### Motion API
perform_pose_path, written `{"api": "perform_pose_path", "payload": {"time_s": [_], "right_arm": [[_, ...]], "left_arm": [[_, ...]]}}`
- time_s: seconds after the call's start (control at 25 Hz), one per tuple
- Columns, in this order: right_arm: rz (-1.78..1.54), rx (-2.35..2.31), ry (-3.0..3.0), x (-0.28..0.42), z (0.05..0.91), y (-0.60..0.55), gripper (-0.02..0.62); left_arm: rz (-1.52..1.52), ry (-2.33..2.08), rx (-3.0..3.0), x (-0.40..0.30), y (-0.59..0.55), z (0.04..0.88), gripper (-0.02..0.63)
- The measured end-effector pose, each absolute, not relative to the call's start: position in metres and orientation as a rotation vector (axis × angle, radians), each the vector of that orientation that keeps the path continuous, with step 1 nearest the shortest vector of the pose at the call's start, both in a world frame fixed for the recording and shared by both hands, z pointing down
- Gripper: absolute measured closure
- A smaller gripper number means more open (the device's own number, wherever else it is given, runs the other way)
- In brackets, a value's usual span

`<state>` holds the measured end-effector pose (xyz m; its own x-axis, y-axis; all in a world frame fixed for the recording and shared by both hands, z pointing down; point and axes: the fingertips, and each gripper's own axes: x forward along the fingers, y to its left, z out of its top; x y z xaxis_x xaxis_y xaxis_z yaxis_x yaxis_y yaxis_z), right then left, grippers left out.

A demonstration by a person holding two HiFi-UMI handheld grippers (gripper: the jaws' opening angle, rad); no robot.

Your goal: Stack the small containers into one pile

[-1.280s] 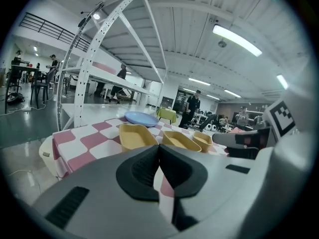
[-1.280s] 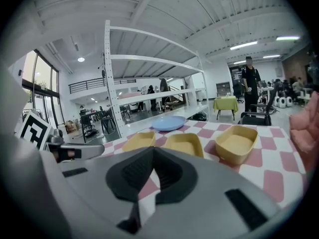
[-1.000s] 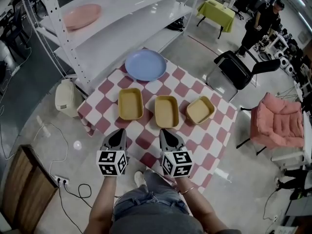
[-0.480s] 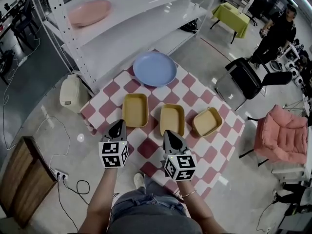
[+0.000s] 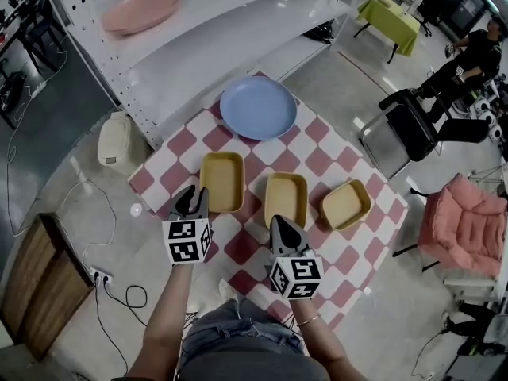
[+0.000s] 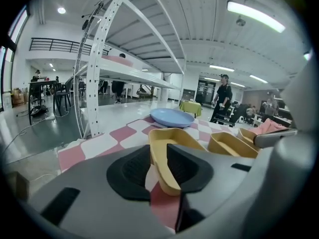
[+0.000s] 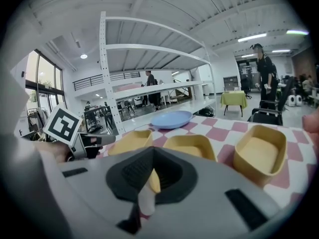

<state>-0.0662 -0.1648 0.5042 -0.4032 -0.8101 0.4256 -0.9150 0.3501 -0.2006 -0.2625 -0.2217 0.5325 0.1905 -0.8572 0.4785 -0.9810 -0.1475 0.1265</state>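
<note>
Presently the left tongs (image 5: 191,199), jaws just opened with nothing yet between them, are found nearest the leftmost yellow container (image 5: 221,181), set at one o'clock on the checked table (image 5: 238,244), long axis twelve to six, while the right tongs (image 5: 279,222) are seen closed and empty.

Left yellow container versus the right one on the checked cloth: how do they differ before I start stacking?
The left container is a long oblong; the right container is shorter and nearly square. The left container lies nearest the blue plate; the right container sits farthest from it. Both are yellow, empty, upright and unstacked.
</note>
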Motion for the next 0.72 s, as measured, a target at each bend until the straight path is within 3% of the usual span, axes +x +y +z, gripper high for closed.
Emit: {"api": "perform_pose_path", "payload": {"time_s": [0.72], "right_arm": [[0.647,1.551,-2.328,-0.060,0.518,-0.169,0.586]], "left_arm": [[0.491,-1.730,1.935,-0.262,-0.246,0.571,0.512]]}}
